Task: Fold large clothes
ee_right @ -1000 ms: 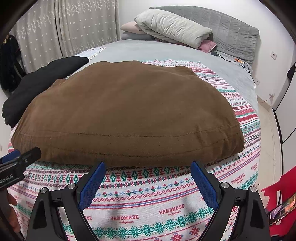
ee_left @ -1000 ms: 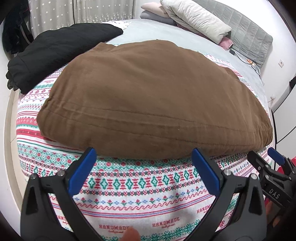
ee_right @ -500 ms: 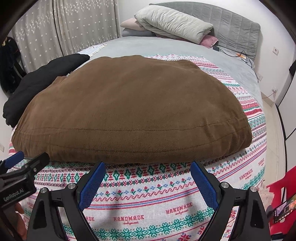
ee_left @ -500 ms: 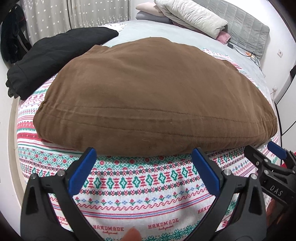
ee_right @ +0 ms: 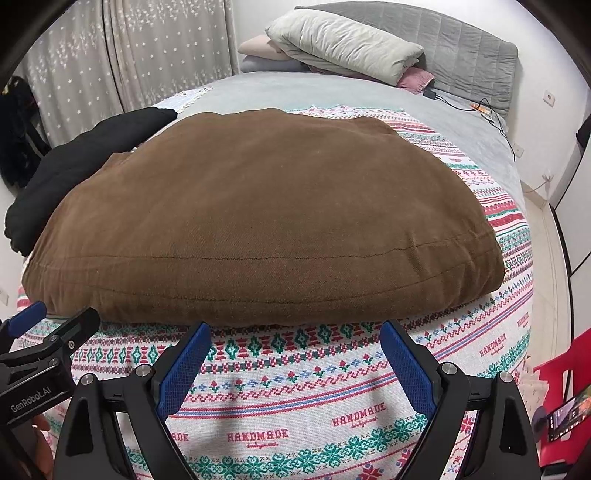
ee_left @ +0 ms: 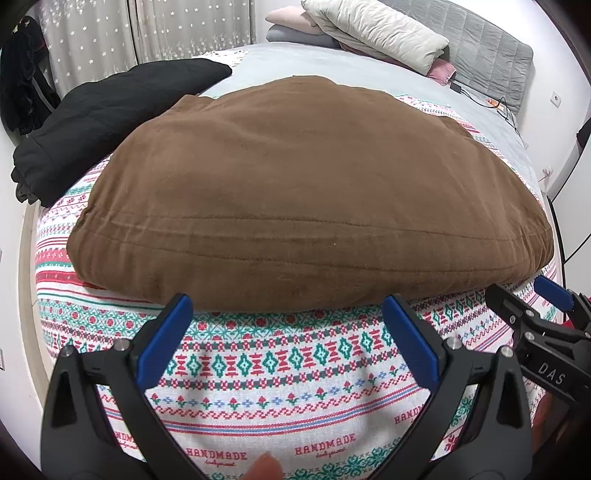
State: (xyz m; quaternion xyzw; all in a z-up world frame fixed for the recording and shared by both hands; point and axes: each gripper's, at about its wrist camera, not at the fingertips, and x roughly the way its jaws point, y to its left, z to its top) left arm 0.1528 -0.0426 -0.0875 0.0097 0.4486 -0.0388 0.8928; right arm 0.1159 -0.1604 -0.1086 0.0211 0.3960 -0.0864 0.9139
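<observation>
Brown garment (ee_left: 306, 192), folded into a thick padded bundle, lying on the patterned blanket (ee_left: 266, 365) across the foot half of the bed (ee_right: 332, 92), its stitched near edge running parallel to the bed's foot edge. Printed "HANDMADE" on the blanket's near strip. Black garment (ee_left: 110, 114) heaped at the bed's left edge, just beside the brown bundle's far left corner. Grey sheet beyond, with pale pillows (ee_right: 343, 40) stacked against the grey padded headboard (ee_right: 461, 48) at the head of the bed. Cable and small charger (ee_right: 430, 92) lying near the head-right corner. Starred curtain (ee_left: 147, 33) behind the left side.

Left gripper (ee_left: 288, 325) wide open, empty, blue pads apart, tips hovering just short of the brown bundle's near edge over the blanket. Right gripper (ee_right: 295, 343) likewise spread wide and holding nothing, tips close to the same near edge, further toward the bed's right side. Each gripper visible at the margin of the other's view. Fingertip (ee_left: 264, 467) peeking in at the bottom of the left view. Red chair (ee_right: 565, 373) off the bed's right foot corner; no containers with visible contents.
</observation>
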